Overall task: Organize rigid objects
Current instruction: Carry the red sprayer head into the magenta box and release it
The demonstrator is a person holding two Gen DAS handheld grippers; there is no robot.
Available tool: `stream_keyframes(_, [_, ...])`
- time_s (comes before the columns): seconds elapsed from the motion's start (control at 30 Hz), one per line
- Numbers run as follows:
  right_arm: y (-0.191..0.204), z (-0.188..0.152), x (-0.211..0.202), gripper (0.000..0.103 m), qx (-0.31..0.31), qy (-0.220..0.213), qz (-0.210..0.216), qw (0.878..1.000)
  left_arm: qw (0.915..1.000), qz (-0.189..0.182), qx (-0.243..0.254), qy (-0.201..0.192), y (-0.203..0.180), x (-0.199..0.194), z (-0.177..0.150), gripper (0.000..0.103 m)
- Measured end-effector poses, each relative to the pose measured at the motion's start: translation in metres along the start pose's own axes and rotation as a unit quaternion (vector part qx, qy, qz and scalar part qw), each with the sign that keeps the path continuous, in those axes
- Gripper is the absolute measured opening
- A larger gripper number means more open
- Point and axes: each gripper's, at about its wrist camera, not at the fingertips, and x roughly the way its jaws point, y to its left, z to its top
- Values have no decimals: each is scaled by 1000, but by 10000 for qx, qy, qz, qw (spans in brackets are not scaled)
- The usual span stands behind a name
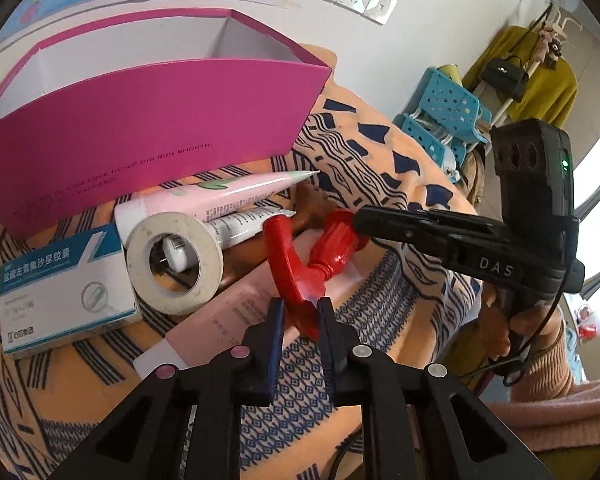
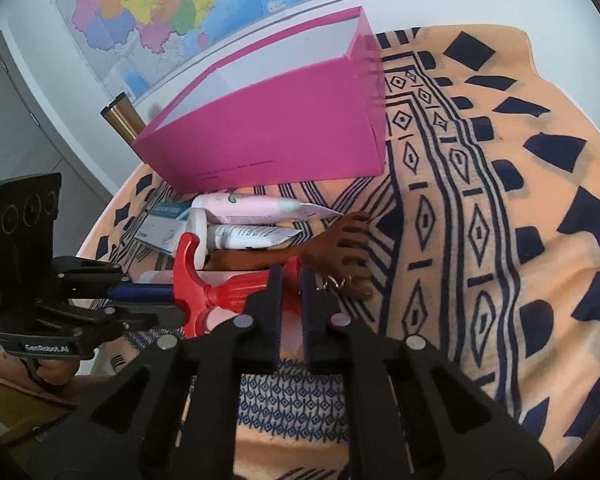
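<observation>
- Where the patterned cloth (image 1: pixel 384 184) lies, a medicine box (image 1: pixel 64 292) sits leftmost, a tape roll (image 1: pixel 175 264) leaning against it.
- Behind them stands an open pink box (image 1: pixel 152 120); two tubes (image 1: pixel 236 196) lie before it.
- Centre: left gripper (image 1: pixel 300 316) is clamped on the red tool (image 1: pixel 296 264), at its curved handle.
- Right: right gripper (image 2: pixel 289 280) is closed on the same tool's ribbed end.

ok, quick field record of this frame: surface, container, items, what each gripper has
surface: orange patterned cloth
container: pink box, open top, inside not visible
items: tape roll, medicine box, pink tube, white tube, wooden back scratcher
left gripper: shut on red tool, curved end
right gripper: shut on red tool, ribbed end
</observation>
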Motion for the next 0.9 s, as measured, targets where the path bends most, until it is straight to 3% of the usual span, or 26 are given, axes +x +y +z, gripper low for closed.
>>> stream_keyframes(0.2, [6, 5, -11, 9, 8, -155, 0, 9999, 9999, 28, -90, -77, 2, -4, 6, 16])
stream_keyframes(0.4, [18, 20, -23, 9, -105, -384, 37, 9992, 9990, 108, -92, -426, 2, -27, 25, 16])
stream_keyframes(0.67, [36, 68, -43, 9, -461, -959, 203, 9941, 9941, 338, 3, -1028, 7, -60, 69, 16])
stream_keyframes(0.9, [35, 119, -36, 9, -499, -1229, 399, 9904, 9916, 476, -162, -1193, 23, -64, 111, 16])
